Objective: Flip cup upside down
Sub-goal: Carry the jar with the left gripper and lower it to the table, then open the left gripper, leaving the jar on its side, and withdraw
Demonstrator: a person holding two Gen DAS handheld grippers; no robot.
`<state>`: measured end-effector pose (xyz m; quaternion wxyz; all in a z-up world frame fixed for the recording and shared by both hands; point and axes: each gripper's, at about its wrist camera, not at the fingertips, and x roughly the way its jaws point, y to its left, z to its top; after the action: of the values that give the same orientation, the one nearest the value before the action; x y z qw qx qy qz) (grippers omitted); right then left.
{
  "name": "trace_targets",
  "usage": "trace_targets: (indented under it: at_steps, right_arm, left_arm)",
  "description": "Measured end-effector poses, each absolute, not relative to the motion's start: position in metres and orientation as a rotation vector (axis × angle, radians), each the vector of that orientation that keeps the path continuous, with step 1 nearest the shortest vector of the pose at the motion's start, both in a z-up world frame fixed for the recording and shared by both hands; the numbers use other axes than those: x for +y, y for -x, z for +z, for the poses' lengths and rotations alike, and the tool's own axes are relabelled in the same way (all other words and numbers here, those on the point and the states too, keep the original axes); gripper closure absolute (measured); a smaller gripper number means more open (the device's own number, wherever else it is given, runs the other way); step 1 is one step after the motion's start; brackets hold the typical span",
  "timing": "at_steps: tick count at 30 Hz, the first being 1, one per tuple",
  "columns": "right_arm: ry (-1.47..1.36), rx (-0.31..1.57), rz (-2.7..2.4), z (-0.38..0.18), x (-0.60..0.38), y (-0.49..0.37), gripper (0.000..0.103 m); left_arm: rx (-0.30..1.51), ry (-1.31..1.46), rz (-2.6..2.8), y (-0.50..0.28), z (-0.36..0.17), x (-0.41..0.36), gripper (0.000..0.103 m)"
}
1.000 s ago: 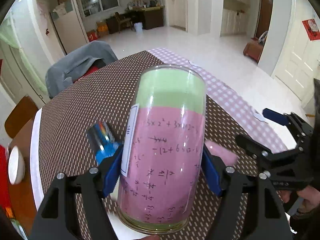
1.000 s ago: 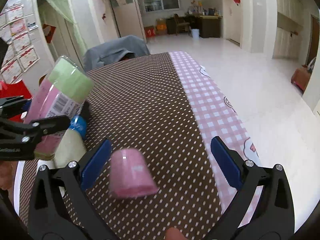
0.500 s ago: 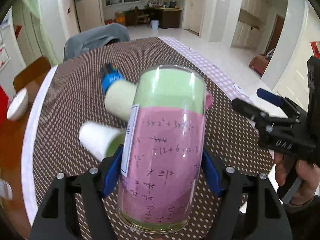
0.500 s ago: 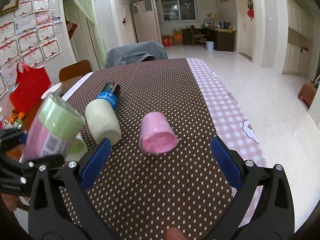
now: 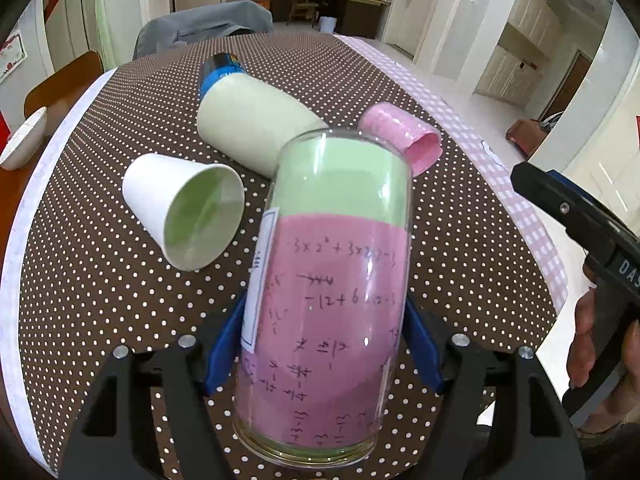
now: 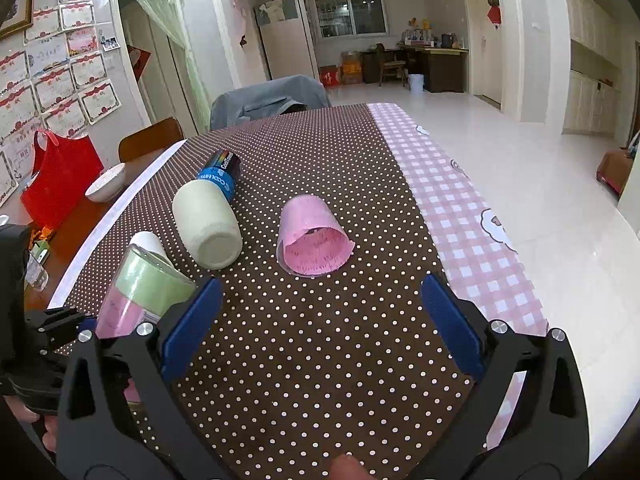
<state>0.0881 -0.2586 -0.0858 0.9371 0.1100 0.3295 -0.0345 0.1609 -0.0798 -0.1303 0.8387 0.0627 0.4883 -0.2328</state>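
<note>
The left wrist view is filled by a tall glass cup (image 5: 328,300) with green and pink paper inside and sums written on the pink part. The left claw (image 5: 320,348) holds this cup tight, one blue pad (image 5: 224,352) on each side, above the table (image 5: 100,280). The cup's thick glass bottom points toward the camera and its other end points away, tilted over the table. You cannot see that far end well, because the cup's own body hides it.

Only this view shows the white paper cup (image 5: 184,208) clearly. It lies on its side with its green inside facing the camera. In the right wrist view, the same white paper cup (image 6: 148,242) is mostly hidden behind the glass cup (image 6: 140,296).

The right wrist view shows the cream bottle (image 6: 208,220) with a blue neck best. It lies on its side, with its bottom facing the camera. Next to it lies a small pink cup (image 6: 312,236), also on its side, with its mouth facing the camera.

The right claw (image 6: 320,324) is wide open and holds nothing. It hangs over the dotted brown cloth, and the pink cup sits ahead, between its two blue pads (image 6: 448,328). In the left wrist view, only part of the right claw (image 5: 576,220) shows, cut off at the edge.
</note>
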Motion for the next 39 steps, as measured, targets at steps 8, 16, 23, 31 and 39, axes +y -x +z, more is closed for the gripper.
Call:
trace_targets:
  at_steps: [8,16,23,31,39]
  right_arm:
    - [-0.224,0.685,-0.066,-0.089,-0.255,-0.087,0.005]
    - [-0.22,0.684,-0.047,-0.084,-0.249,-0.086,0.005]
    - [-0.206,0.677,-0.039,-0.076,-0.237,-0.085,0.005]
    - [-0.176,0.663,-0.021,-0.064,-0.222,-0.084,0.005]
    - [-0.138,0.651,0.0,-0.055,-0.203,-0.083,0.005]
  left_arm:
    - [1.022,-0.16,-0.469,-0.159,-0.134,-0.086,0.023]
    - [0.953,-0.124,-0.456,-0.147,-0.113,-0.072,0.023]
    - [0.882,-0.105,-0.412,-0.133,-0.094,-0.057,0.021]
    - [0.809,-0.053,-0.364,-0.12,-0.072,-0.034,0.021]
    - [0.732,-0.018,-0.304,-0.107,-0.055,-0.01,0.021]
